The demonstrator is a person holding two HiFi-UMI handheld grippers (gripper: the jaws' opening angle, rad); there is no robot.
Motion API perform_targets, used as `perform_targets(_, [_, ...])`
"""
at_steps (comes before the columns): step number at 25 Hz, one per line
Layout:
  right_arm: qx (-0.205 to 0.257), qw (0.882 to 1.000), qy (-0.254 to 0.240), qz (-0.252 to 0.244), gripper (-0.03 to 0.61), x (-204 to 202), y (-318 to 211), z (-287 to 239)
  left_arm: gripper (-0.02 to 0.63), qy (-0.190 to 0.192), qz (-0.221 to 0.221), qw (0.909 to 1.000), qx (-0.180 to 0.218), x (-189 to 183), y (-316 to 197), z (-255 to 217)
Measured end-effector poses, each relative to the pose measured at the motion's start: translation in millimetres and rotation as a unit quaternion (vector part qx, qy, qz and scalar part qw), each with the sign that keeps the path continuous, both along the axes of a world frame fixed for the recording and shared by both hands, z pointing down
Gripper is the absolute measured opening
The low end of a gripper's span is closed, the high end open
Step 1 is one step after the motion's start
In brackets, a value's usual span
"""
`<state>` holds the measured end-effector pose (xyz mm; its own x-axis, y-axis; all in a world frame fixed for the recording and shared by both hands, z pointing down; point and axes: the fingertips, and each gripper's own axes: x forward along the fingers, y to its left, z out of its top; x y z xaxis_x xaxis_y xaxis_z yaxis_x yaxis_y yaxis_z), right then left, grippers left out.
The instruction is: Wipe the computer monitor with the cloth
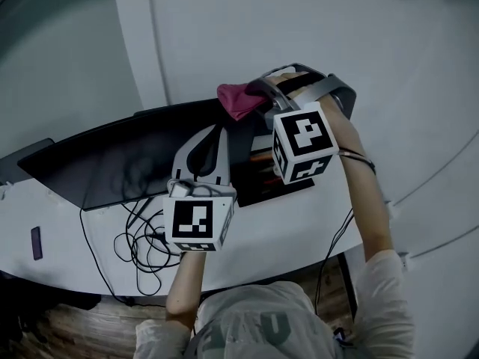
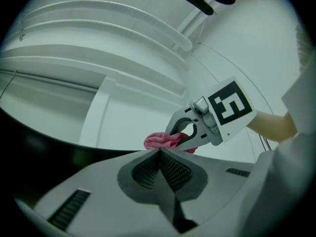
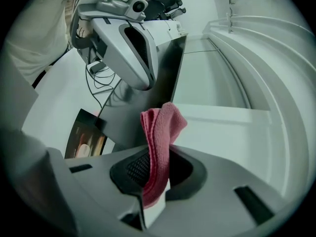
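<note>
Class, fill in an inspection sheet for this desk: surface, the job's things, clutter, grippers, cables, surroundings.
Surface: white desk.
Job's things: dark monitor stands on the desk. The pink cloth is held near its upper right corner; whether they touch cannot be told.
Clutter: small dark object at the desk's left end; dark printed card beside the monitor.
Grippers: left gripper shut, nothing between its jaws, over the monitor; right gripper shut on the cloth.
Cables: black tangle on the desk in front of the monitor.
Surroundings: white wall behind; wooden floor below.
</note>
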<state>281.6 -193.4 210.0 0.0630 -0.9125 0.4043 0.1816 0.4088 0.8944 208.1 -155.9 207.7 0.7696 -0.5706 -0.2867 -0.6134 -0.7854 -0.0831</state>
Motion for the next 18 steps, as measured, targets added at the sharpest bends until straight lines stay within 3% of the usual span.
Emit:
perform_targets(7, [0.001,1.0,-0.007,0.027,0.054,32.4,8.6,1.6,0.015,-0.011,0.012,0.9999,-0.006,17.7,4.1,8.2])
perform_targets(14, [0.007,0.999,-0.017,0.035,0.054,39.1,7.3,1.4,0.015,-0.005,0.009,0.9999,-0.005,16.7,0.3,5.5])
perform_targets(18, [0.059,0.995,-0.083,0.023,0.054,32.3,12.8,-18.1,0.015,-0.007,0.008,0.9999,0.006,9.1,2.3,-0.1])
